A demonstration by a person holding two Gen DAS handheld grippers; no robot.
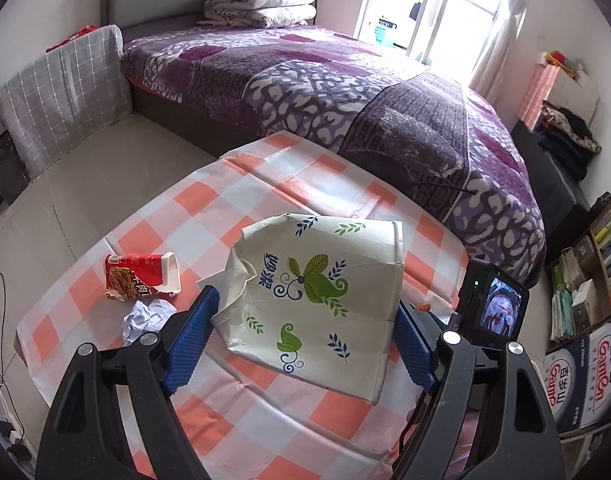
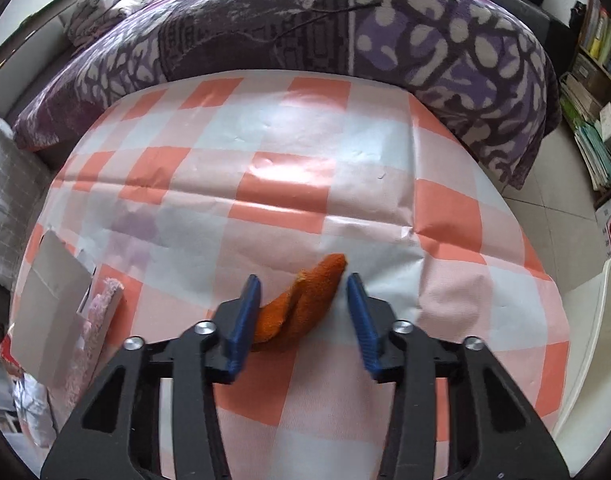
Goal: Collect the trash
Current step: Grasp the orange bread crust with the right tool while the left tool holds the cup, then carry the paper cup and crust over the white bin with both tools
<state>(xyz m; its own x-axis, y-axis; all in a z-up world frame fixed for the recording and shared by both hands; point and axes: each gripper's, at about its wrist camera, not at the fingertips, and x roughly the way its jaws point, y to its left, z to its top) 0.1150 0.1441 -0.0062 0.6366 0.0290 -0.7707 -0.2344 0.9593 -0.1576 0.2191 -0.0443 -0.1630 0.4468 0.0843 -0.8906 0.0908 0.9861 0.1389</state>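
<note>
Crushed paper cup [image 1: 313,300] clamped in left claw [image 1: 301,336] above checked table [image 1: 209,216], rim toward camera, right claw [image 2: 303,308] part-open astride orange peel [image 2: 305,300] lying diagonal on table, pads apparently not pressing.

Noodle cup [image 1: 139,274] and paper wad [image 1: 147,316] on table [image 1: 209,208], bed [image 1: 345,92] behind.

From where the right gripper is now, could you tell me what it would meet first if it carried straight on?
The right gripper would meet the curled orange peel lying between its blue fingers, then the orange-and-white checked tablecloth just beneath. Depth is hard to judge, and contact may already be made.
</note>
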